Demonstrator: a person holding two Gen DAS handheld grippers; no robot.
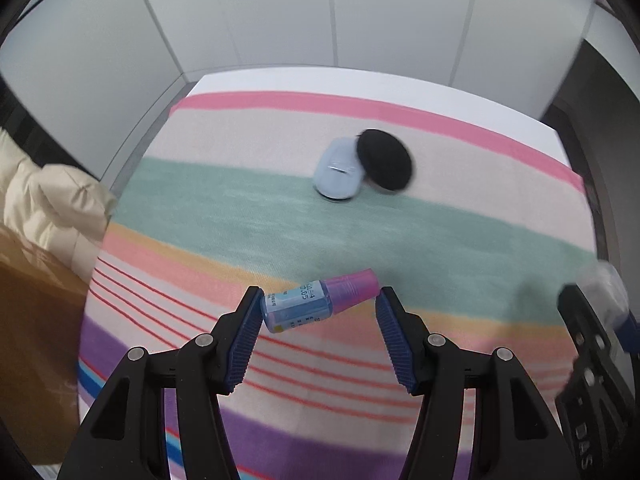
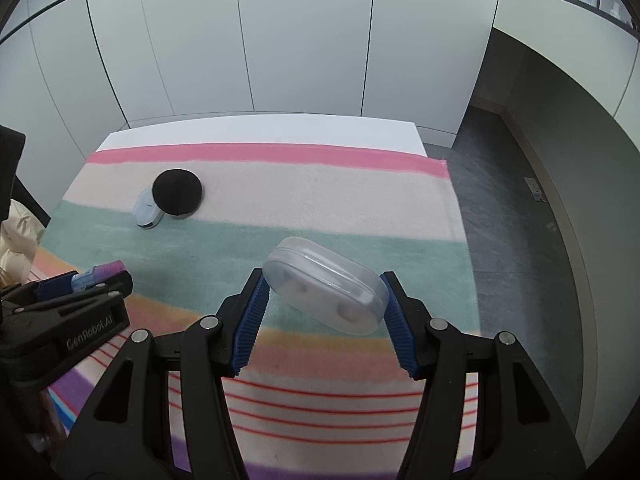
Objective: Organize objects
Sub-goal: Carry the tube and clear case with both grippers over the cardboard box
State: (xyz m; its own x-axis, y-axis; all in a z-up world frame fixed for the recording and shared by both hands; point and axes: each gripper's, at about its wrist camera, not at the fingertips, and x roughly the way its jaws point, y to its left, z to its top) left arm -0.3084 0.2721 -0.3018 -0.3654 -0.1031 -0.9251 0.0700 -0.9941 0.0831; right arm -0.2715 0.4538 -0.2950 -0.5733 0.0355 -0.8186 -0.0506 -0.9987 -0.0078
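My left gripper (image 1: pixel 318 302) is shut on a small blue bottle with a pink cap (image 1: pixel 318 302), held crosswise between the blue pads above the striped cloth (image 1: pixel 240 216). My right gripper (image 2: pixel 325 288) is shut on a clear oval plastic case (image 2: pixel 325 288), tilted, with two round hollows inside. A light-blue case (image 1: pixel 338 172) lies on the cloth farther back, with a round black pad (image 1: pixel 386 166) leaning on it. Both show in the right wrist view: the case (image 2: pixel 146 210), the pad (image 2: pixel 178 192). The left gripper and bottle (image 2: pixel 100 274) appear at that view's left edge.
The striped cloth (image 2: pixel 320 200) covers a white table that stands against white cabinet doors (image 2: pixel 304 40). A cream padded garment (image 1: pixel 48 208) and a brown surface (image 1: pixel 32 340) lie left of the table. Dark grey floor (image 2: pixel 512 240) runs along the right.
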